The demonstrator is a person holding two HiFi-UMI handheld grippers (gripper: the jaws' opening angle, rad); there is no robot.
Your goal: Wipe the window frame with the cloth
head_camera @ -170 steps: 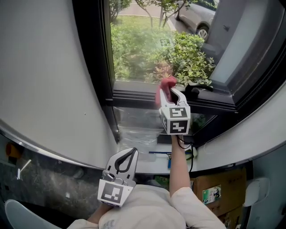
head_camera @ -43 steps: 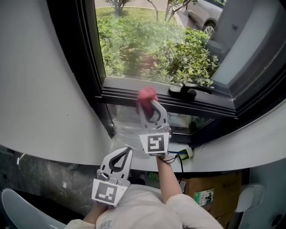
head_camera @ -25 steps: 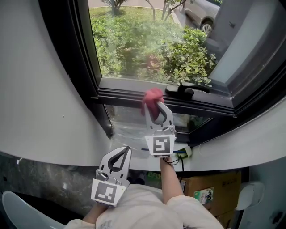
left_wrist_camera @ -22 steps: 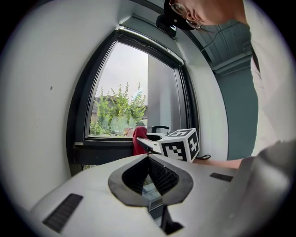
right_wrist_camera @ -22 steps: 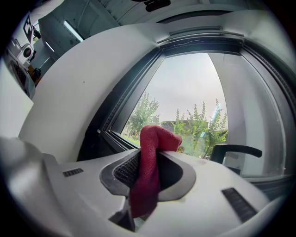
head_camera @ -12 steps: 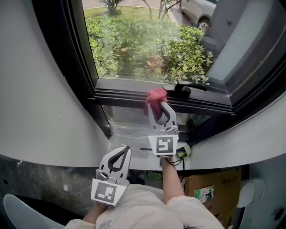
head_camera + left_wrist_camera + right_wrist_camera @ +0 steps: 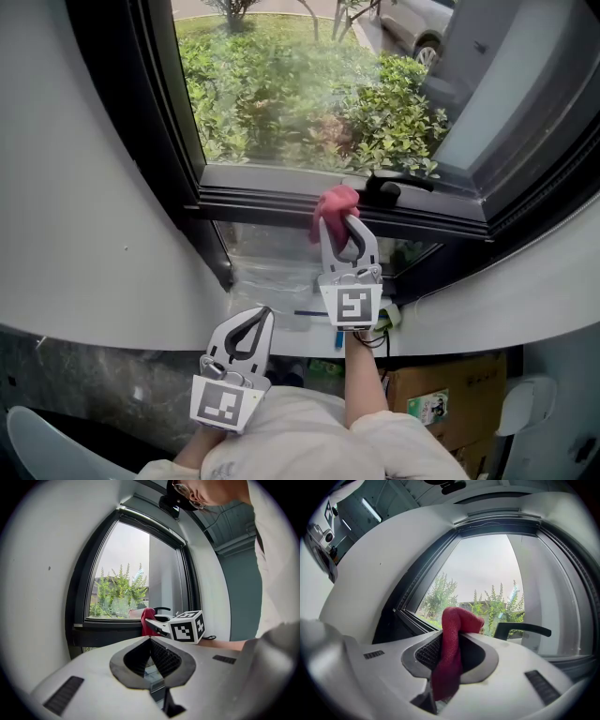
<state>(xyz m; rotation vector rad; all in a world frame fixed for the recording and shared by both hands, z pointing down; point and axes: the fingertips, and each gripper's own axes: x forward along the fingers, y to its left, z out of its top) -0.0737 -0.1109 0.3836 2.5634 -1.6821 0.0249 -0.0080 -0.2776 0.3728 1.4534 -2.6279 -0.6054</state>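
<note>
The white wall (image 7: 84,216) curves round a dark window frame (image 7: 253,200). Green shrubs (image 7: 394,112) stand outside the glass. A black window handle (image 7: 394,183) lies on the frame's bottom rail, toward the right.

The right gripper (image 7: 345,225) is stretched out at arm's length to that bottom rail, its tips just left of the handle. The left gripper (image 7: 262,314) is held low and close to the person's body, well apart from the frame. Its jaws are drawn together so that the tips meet, and the left gripper view shows nothing between them.

The right gripper's jaws are closed on the red cloth (image 7: 335,202). In the right gripper view the cloth (image 7: 450,648) runs up between the two ribbed pads. It bunches into a rounded wad that stands out past the tips, and a loose tail hangs back down through the gap between the jaws. In the head view that wad touches the bottom rail, just beside the handle.
</note>
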